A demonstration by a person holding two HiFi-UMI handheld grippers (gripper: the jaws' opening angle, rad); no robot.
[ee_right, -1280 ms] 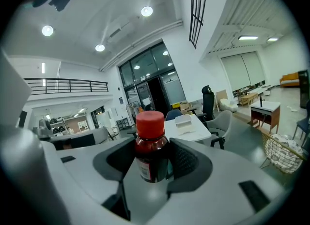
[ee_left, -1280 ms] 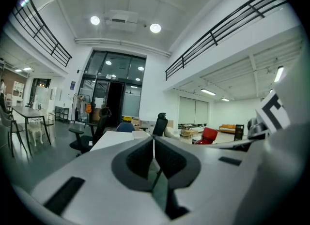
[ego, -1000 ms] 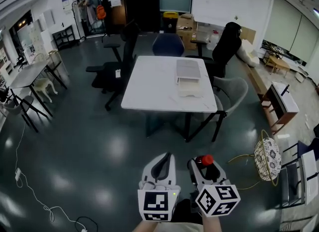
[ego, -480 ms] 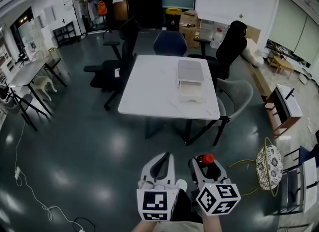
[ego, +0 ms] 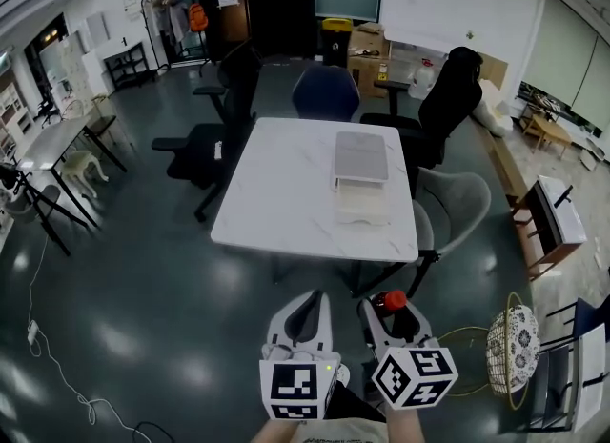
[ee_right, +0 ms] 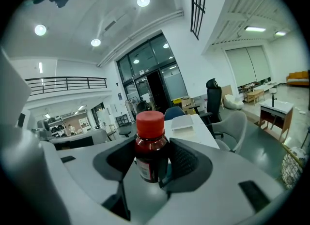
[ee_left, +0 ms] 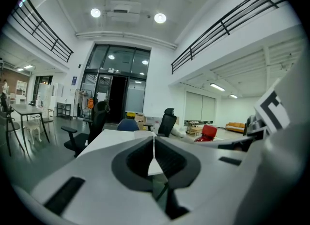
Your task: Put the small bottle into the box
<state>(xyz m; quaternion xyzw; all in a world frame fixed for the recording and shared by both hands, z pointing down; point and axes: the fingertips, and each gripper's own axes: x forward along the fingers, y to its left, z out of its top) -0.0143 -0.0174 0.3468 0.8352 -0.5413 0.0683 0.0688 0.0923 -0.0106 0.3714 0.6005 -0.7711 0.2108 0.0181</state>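
Nearer now stands the white rectangular table (ego: 276, 193) bearing a pale flat box (ego: 360, 201); right gripper (ego: 386, 315) pinches a small dark red-capped bottle (ee_right: 151, 146), left gripper (ego: 307, 312) is pressed together, empty.

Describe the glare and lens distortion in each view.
Head view: pale glare patches on the glossy dark floor; straight lines bow at the edges. Left gripper view: black fisheye corners, shut left tongs loom huge. Right gripper view: same corners; bottle sharp, lamps flare.
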